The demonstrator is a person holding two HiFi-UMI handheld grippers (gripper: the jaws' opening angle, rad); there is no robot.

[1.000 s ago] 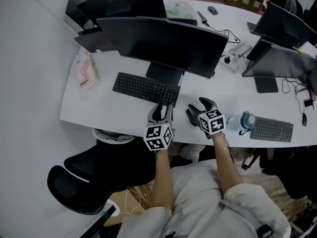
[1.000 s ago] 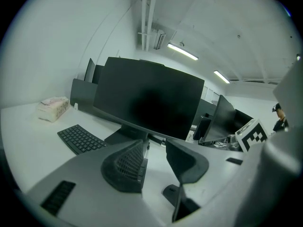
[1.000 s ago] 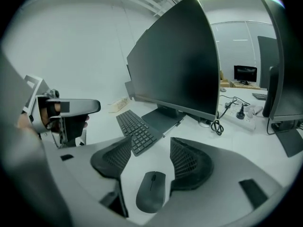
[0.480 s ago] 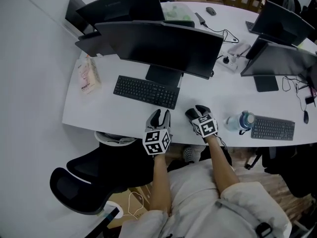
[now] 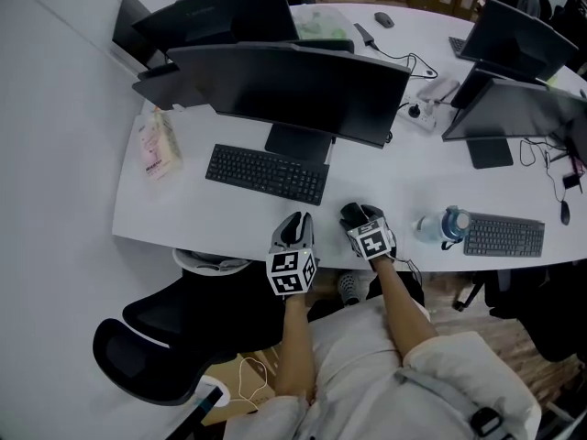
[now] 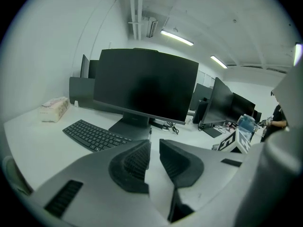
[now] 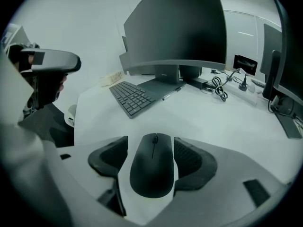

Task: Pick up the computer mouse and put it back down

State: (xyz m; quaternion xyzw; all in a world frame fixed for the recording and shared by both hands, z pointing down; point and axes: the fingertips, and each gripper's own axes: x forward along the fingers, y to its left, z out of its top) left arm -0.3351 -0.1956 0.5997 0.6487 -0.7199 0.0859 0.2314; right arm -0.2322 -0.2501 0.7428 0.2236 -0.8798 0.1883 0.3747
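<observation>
A black computer mouse [image 7: 151, 167] lies on the white desk [image 7: 213, 122] between the pads of my right gripper [image 7: 151, 161]. Its jaws are opening, and a thin strip of desk shows beside the mouse at the right pad. In the head view the right gripper [image 5: 358, 216] sits at the desk's near edge, right of the keyboard [image 5: 266, 173], and covers the mouse. My left gripper [image 5: 295, 229] hovers beside it near the same edge. In the left gripper view its jaws [image 6: 155, 159] are closing, with a narrow gap and nothing between them.
A large dark monitor [image 5: 293, 85] stands behind the keyboard. A water bottle [image 5: 445, 225] and a second keyboard [image 5: 503, 235] lie to the right. A tissue pack [image 5: 154, 143] is at the far left. A black chair [image 5: 183, 328] stands below the desk edge.
Both grippers drew back toward the desk's near edge. The right gripper sank to the desk with the mouse. The left gripper's jaws narrowed.
</observation>
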